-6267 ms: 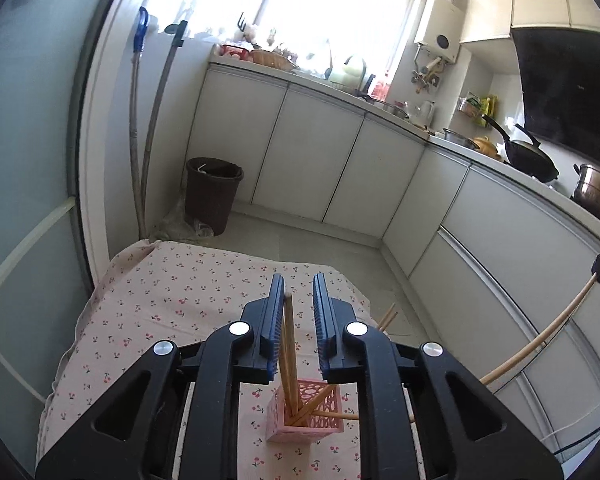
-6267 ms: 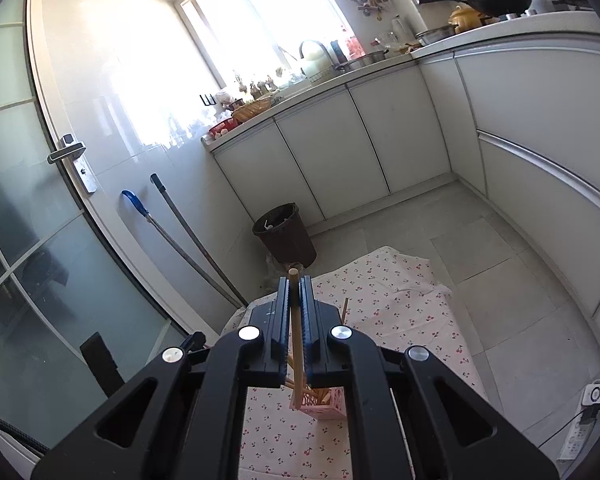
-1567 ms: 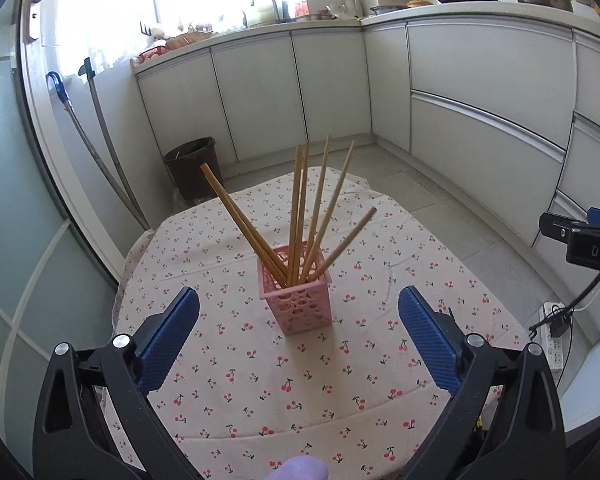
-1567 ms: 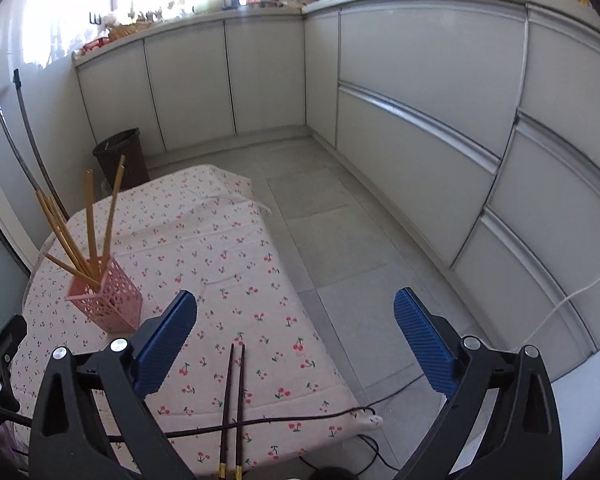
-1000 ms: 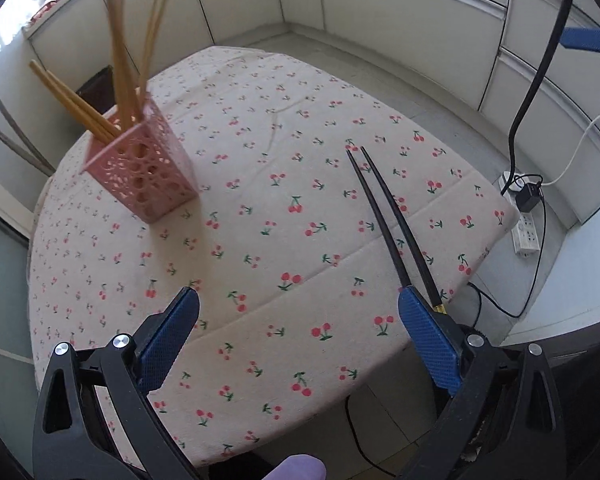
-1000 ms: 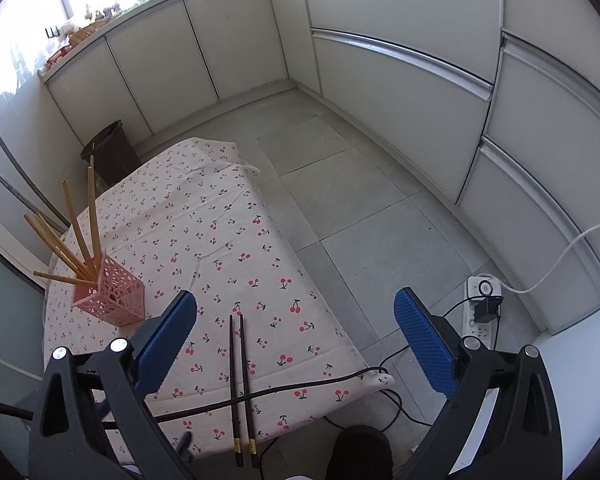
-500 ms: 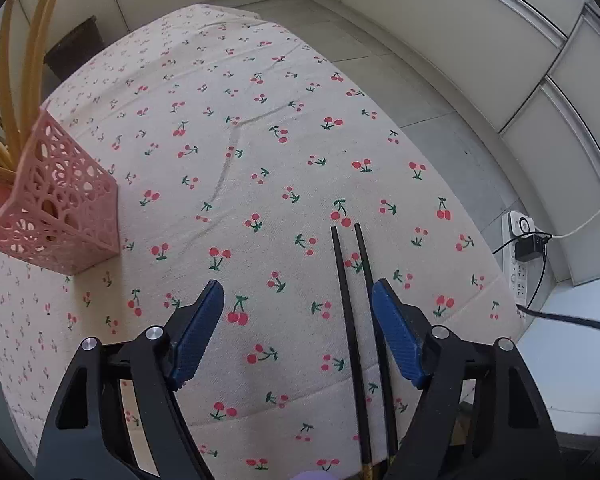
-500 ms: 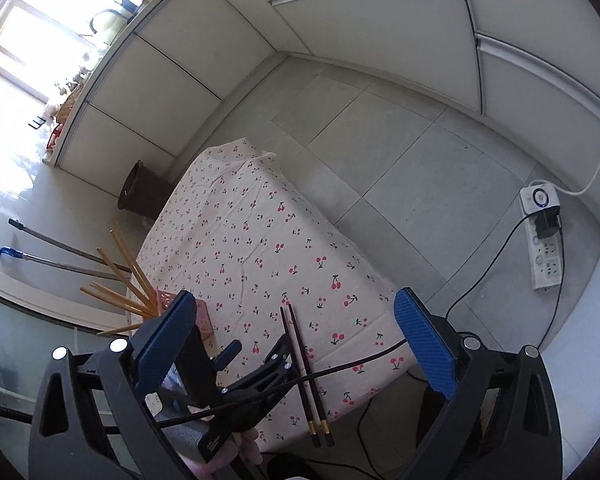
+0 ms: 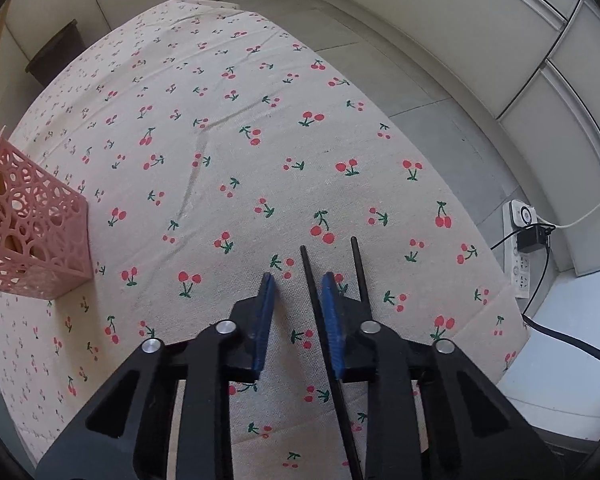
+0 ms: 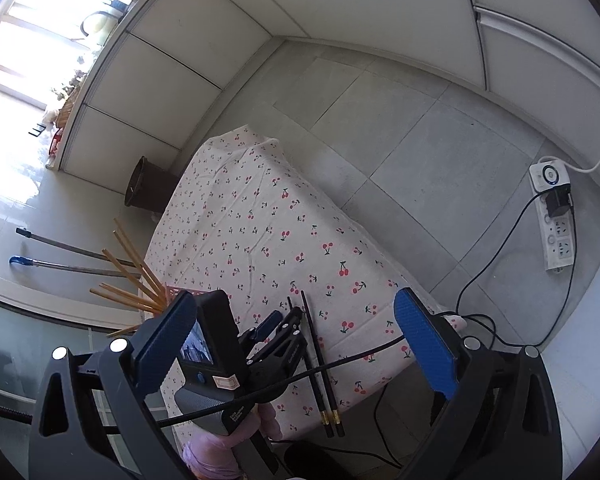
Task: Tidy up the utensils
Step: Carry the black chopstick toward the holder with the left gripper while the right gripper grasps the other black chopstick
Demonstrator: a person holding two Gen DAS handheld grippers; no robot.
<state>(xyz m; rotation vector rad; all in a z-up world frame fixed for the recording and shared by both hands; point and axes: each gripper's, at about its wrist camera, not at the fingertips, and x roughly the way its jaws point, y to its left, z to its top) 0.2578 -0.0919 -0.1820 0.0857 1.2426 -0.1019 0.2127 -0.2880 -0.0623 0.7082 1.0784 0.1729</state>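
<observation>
On the cherry-print tablecloth (image 9: 228,128), near its front edge, lie your two black chopsticks (image 10: 315,354), side by side, thin and straight, with narrow gold bands close to their thick ends, which poke just past the cloth's edge. Your left gripper (image 9: 298,292) points steeply down over them. Its blue-padded jaws have just been closing and now stand narrow; one chopstick (image 9: 309,264) runs between them, hard against the inner face of the right-hand pad, with a gap to the left-hand pad, so the pads are not yet clamped on it. The other chopstick (image 9: 359,270) lies outside, just past that same finger. Your right gripper (image 10: 296,336) hangs above the near corner of the table with its jaws spread wide and nothing between them. At the left of the table stands the pink perforated holder (image 9: 32,236), well apart from the black pair, with several pale wooden chopsticks (image 10: 134,276) fanning out of it at slants.
</observation>
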